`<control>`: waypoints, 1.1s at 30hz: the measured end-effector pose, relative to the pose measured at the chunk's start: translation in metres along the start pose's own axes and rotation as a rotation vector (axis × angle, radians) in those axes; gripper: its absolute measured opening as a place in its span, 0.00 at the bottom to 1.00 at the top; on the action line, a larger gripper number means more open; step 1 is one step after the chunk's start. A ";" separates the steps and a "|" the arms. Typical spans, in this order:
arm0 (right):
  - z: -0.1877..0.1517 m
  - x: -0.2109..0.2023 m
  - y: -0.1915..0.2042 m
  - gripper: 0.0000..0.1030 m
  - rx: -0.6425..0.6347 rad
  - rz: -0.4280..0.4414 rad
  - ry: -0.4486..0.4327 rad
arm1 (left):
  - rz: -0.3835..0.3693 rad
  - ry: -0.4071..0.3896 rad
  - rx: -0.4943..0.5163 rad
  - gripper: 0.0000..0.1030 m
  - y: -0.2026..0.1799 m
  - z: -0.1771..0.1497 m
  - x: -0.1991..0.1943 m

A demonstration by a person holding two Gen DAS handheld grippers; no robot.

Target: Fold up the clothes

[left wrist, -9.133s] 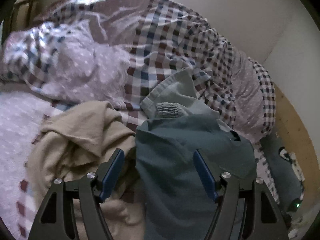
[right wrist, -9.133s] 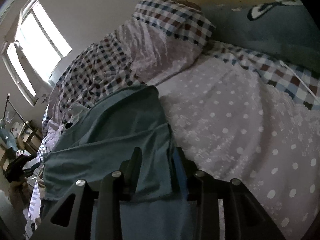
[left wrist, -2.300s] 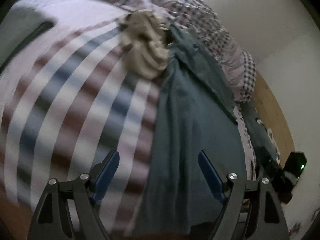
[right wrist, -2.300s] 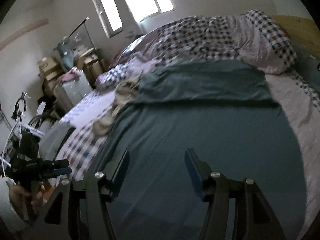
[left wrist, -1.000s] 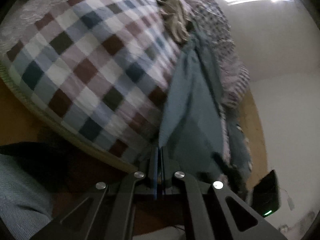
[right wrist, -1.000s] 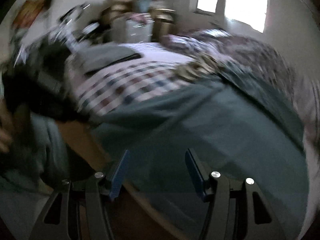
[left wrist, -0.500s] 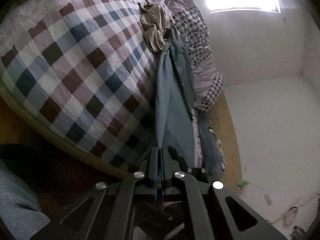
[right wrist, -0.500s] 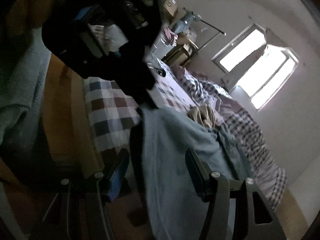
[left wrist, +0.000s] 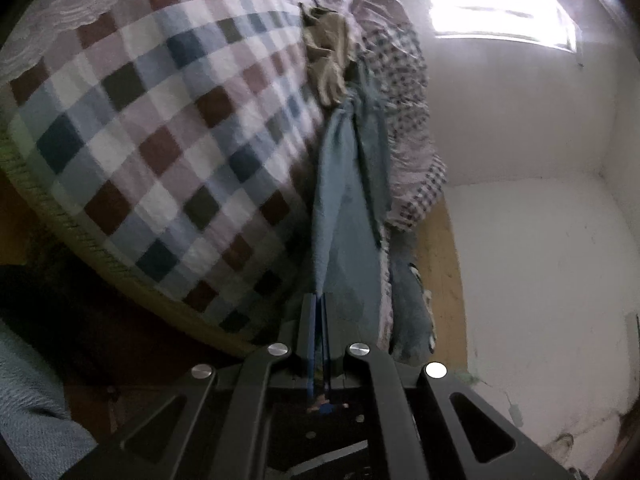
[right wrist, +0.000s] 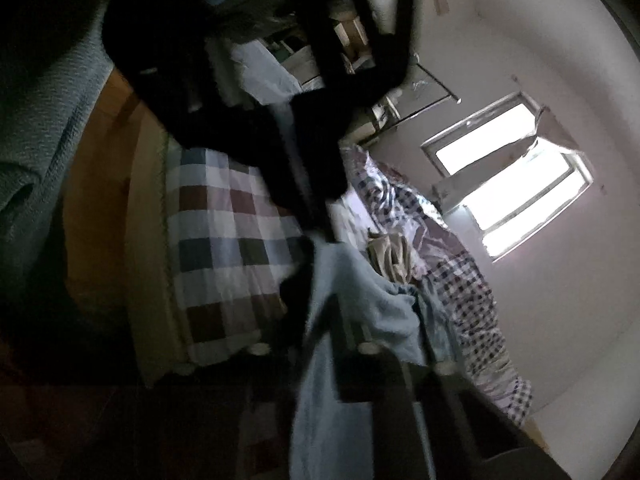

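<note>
Shirt (left wrist: 344, 208), soft, light and floppy, runs up mid-frame; left gripper (left wrist: 318, 320) pinches its hem, right gripper (right wrist: 340, 344) has just clamped its edge; hold at corners.

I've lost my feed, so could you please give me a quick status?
Left claw shut on blue garment. Right claw just closed on it too. Beige garment lies at its far end.

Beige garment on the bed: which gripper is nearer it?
Left, probably. Left gripper pinches the teal garment nearer the beige garment; right gripper, jaws just closed on that cloth, sits further back.
</note>
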State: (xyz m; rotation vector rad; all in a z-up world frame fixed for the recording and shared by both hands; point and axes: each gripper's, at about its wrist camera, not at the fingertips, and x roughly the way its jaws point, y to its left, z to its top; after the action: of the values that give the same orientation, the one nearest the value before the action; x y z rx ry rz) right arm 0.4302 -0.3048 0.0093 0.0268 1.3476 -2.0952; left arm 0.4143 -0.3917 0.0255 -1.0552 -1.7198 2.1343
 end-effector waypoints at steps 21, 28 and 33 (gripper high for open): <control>0.005 -0.008 -0.025 0.02 0.119 0.140 -0.005 | -0.098 -0.009 -0.246 0.71 0.027 -0.017 0.044; 0.005 -0.016 -0.029 0.02 0.153 0.197 -0.021 | -0.153 -0.031 -0.195 0.59 0.016 -0.015 0.042; 0.004 -0.017 -0.025 0.03 0.140 0.193 -0.003 | -0.152 -0.058 -0.182 0.43 0.013 -0.016 0.035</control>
State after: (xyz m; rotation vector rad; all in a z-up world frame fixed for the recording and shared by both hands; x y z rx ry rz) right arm 0.4319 -0.2928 0.0377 0.2047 1.1468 -2.0201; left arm 0.4027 -0.3637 -0.0015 -0.8801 -1.9842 1.9640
